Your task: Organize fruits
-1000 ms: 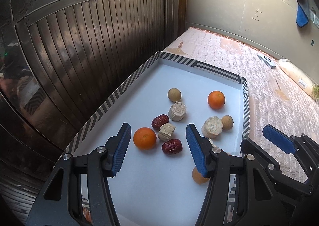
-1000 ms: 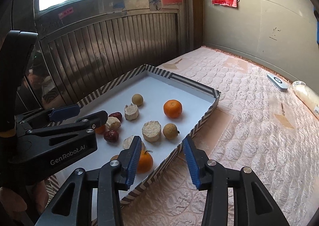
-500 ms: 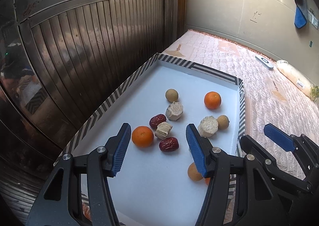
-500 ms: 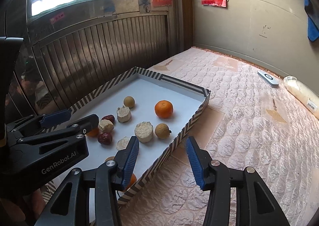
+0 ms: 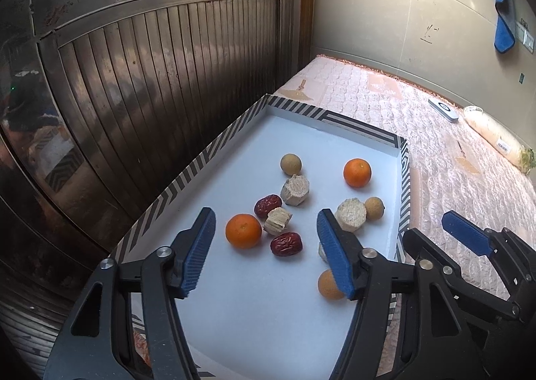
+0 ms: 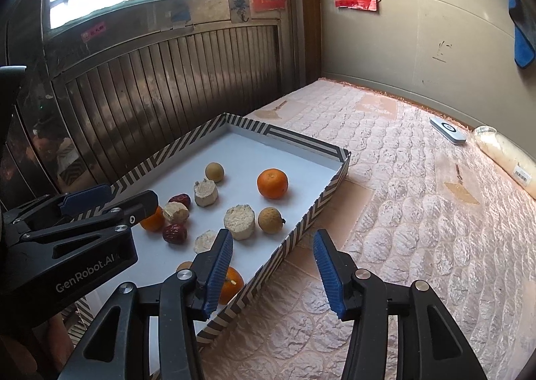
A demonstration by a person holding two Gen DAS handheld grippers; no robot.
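A striped-rim white tray point(image 5: 207, 159) holds mandarins point(image 5: 243, 231) point(image 5: 357, 172), two red dates point(image 5: 286, 243), brown longans point(image 5: 290, 164) and pale chunks point(image 5: 351, 214). My left gripper point(image 5: 264, 214) hovers over the tray's near half. Its jaws are opening, with nothing pressed between them; a mandarin, a date and a chunk lie on the floor beyond the gap. My right gripper point(image 6: 273, 234) is open above the tray's right rim point(image 6: 301, 222) and holds nothing. A third mandarin point(image 6: 231, 283) lies partly hidden behind its left finger.
The tray rests on a pink quilted mattress point(image 6: 418, 212). A ribbed metal door point(image 5: 134, 78) stands close along the tray's left side. A remote point(image 6: 447, 130) and a long pale bag point(image 6: 502, 155) lie near the far wall.
The left gripper's jaws stand wider apart than before. The right gripper's jaws have also spread a little. The fruit in the tray has not moved.
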